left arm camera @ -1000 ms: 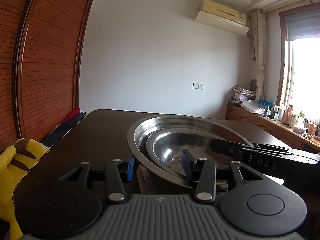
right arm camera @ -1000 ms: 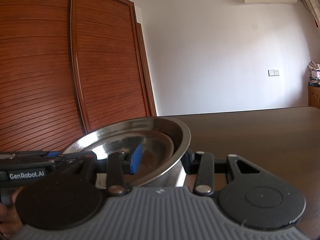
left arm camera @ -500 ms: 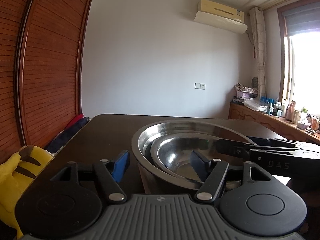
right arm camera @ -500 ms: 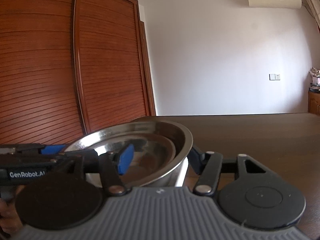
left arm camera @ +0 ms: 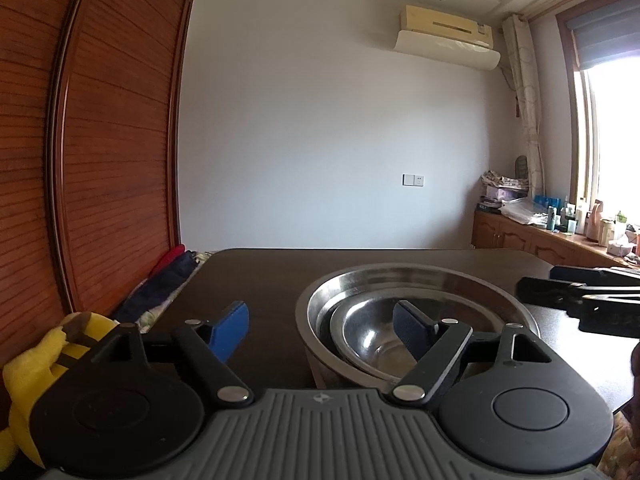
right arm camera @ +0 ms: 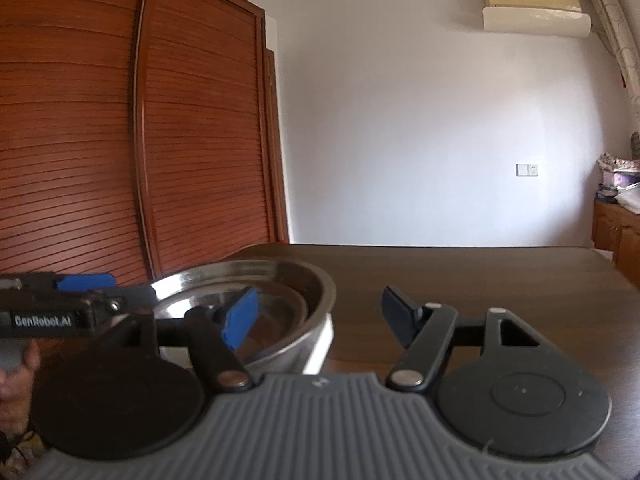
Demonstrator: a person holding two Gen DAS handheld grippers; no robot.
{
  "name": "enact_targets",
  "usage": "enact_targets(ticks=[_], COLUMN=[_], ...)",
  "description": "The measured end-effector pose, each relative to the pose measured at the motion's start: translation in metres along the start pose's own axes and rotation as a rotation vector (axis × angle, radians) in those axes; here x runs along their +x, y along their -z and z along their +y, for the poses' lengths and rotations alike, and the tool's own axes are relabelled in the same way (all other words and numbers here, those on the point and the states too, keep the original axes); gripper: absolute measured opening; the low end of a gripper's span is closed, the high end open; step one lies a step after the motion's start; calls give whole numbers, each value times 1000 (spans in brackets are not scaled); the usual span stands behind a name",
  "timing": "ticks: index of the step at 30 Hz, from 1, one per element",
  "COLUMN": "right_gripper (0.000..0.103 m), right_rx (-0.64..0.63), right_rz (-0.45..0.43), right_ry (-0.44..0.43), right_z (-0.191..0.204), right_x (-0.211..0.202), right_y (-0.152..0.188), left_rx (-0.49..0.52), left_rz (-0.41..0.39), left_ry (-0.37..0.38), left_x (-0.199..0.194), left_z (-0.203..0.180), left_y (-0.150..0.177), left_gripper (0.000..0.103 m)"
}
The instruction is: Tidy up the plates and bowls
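Note:
A large steel bowl (left arm camera: 400,274) stands on the dark table (left arm camera: 260,280) with a smaller steel bowl (left arm camera: 372,344) nested inside it. My left gripper (left arm camera: 320,332) straddles the big bowl's near left wall, one blue pad outside and one inside. Its jaws are opening and neither pad touches the metal. My right gripper (right arm camera: 318,316) straddles the big bowl's (right arm camera: 308,332) right wall the same way, its jaws opening and its pads off the wall. The inner bowl (right arm camera: 280,308) shows behind its blue pad. Each gripper appears side-on in the other view: the right gripper (left arm camera: 580,298), the left gripper (right arm camera: 80,300).
A yellow plush toy (left arm camera: 36,360) and folded red and navy clothes (left arm camera: 168,272) lie left of the table by the slatted wooden wardrobe (right arm camera: 120,160). A sideboard (left arm camera: 560,236) with bottles runs under the window at right. A hand (right arm camera: 12,380) holds the left gripper.
Both grippers had their pads clamped on the big bowl's rim; both have spread their jaws and let go. The stacked bowls now rest on the table.

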State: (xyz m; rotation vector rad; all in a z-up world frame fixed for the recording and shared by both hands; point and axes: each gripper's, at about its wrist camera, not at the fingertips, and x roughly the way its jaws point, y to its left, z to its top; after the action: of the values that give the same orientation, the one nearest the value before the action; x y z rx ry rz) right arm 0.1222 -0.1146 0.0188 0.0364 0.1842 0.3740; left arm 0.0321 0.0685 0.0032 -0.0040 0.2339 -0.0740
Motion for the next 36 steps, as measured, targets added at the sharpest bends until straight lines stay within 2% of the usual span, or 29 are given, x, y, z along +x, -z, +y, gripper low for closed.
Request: enact_targets(ticks=[6, 13, 17, 21, 26, 36], right_gripper=[70, 77, 86, 102, 103, 103], right_rx=[-13, -15, -22, -18, -31, -10], right_rz=[-9, -17, -10, -17, -32, -26], right_ry=[42, 94, 95, 96, 137, 248], right_z=[-7, -17, -16, -12, -7, -16], right_x=[-17, -37, -45, -55, -65, -72], right_y=[-8, -21, -23, -22, -23, -23], left_rx=[22, 37, 44, 43, 53, 70], left_rz=[-25, -56, -50, -51, -54, -49], left_ry=[4, 10, -23, -51, -85, -58], left_x=[-9, -24, -32, -38, -42, -49], left_z=[-9, -29, -38, -42, -48, -55], left_y=[-14, -28, -29, -31, -35, -25], left_gripper=[103, 103, 103, 103, 103, 103])
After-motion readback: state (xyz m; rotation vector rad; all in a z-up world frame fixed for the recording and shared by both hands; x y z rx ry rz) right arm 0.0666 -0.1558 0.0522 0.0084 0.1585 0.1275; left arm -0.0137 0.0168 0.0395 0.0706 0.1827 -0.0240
